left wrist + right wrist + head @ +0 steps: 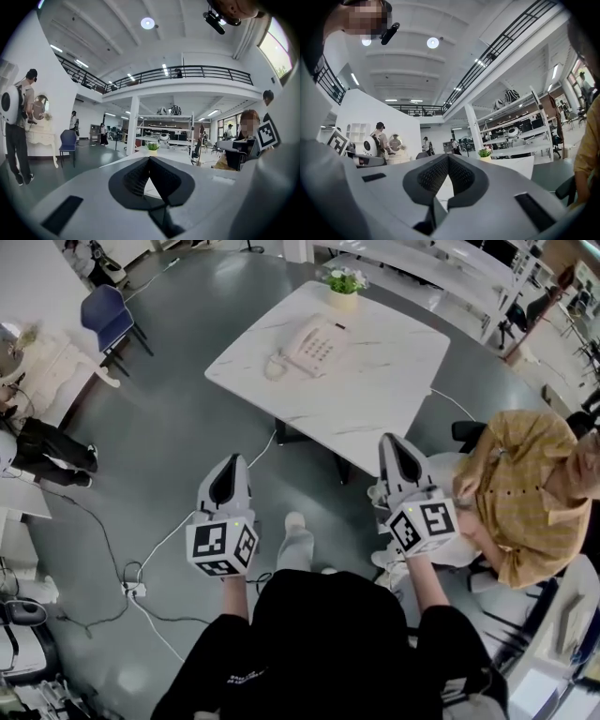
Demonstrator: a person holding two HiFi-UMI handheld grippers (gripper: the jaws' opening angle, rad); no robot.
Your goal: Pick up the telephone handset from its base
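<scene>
A cream telephone (317,345) stands on the white marble table (394,390), toward its far left part. Its handset (284,357) lies in the cradle along the base's left side. Both grippers hang over the grey floor, short of the table's near edge. My left gripper (232,458) (149,158) is shut with nothing between its jaws. My right gripper (391,439) (448,155) also has its jaws together and holds nothing. Neither touches the phone. From both gripper views the phone is hidden behind the jaws.
A small potted plant (344,285) (152,146) (485,153) sits at the table's far corner. A person in a yellow shirt (525,493) sits close by my right gripper. Cables and a power strip (131,589) lie on the floor at left. A blue chair (108,315) stands far left.
</scene>
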